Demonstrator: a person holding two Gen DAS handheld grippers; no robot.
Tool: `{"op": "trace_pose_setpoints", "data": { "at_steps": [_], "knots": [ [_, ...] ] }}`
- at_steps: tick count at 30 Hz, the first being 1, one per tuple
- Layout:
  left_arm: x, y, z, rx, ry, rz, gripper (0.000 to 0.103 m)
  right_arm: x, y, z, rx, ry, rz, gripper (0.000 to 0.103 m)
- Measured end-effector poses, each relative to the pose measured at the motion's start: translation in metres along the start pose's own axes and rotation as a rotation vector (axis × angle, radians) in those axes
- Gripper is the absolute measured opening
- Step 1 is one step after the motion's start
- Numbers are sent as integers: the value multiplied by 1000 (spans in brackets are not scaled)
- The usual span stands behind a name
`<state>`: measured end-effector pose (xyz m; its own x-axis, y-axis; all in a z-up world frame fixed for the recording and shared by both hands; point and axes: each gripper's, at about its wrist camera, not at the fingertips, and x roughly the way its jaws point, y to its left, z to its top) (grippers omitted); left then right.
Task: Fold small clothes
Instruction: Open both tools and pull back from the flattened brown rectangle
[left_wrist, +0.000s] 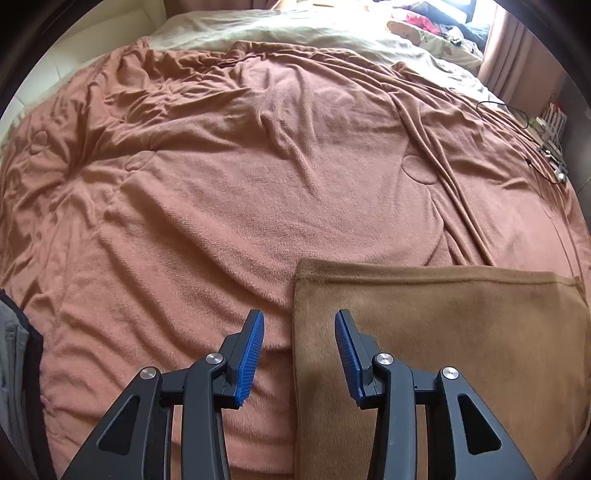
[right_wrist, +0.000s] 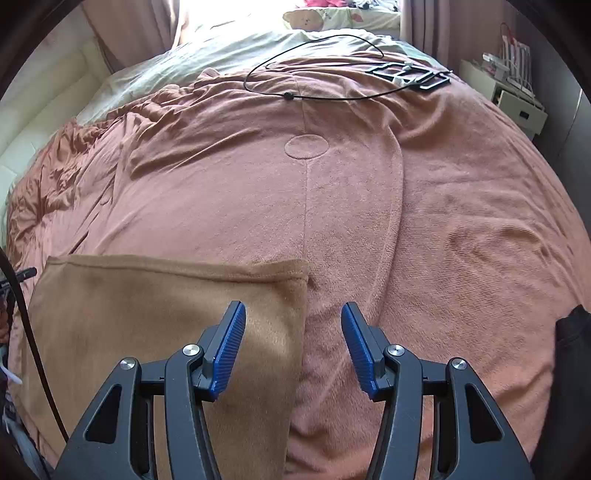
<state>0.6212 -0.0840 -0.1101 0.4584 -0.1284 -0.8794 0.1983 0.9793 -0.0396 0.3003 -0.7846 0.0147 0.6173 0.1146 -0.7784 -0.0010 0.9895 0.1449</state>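
Note:
A brown cloth (left_wrist: 443, 332) lies flat on the pink blanket (left_wrist: 240, 184), its straight hemmed edge at the far side. In the left wrist view its left edge runs between my fingers. My left gripper (left_wrist: 299, 317) is open above that edge, holding nothing. In the right wrist view the same brown cloth (right_wrist: 147, 317) fills the lower left, and its right edge passes between the blue pads. My right gripper (right_wrist: 293, 310) is open over that edge, with the pink blanket (right_wrist: 369, 184) under its right finger.
A black cable (right_wrist: 314, 66) loops across the far part of the bed beside a black frame-like object (right_wrist: 410, 75). Cream bedding (left_wrist: 277, 29) and a patterned pillow (left_wrist: 417, 35) lie at the head. A white bedside unit (right_wrist: 517, 103) stands at the right.

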Motion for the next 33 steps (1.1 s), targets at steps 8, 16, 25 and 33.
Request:
{"op": "trace_pose_setpoints", "data": {
  "at_steps": [8,16,25,33],
  "knots": [
    [-39,-10,-35,44,-33,-36,42,-43,21,-40,-73,-25,20,52],
    [-54,-28,-73,107,-31,-65,42,-59,35,-76,-135,7,45,52],
    [-48,-37,-128,144,12,-70,42,-55,50,-116,-185,74,29,51],
    [-57,-24,-182,162,11,-74,42,-67,45,-154,-158,84,32,51]
  ]
}}
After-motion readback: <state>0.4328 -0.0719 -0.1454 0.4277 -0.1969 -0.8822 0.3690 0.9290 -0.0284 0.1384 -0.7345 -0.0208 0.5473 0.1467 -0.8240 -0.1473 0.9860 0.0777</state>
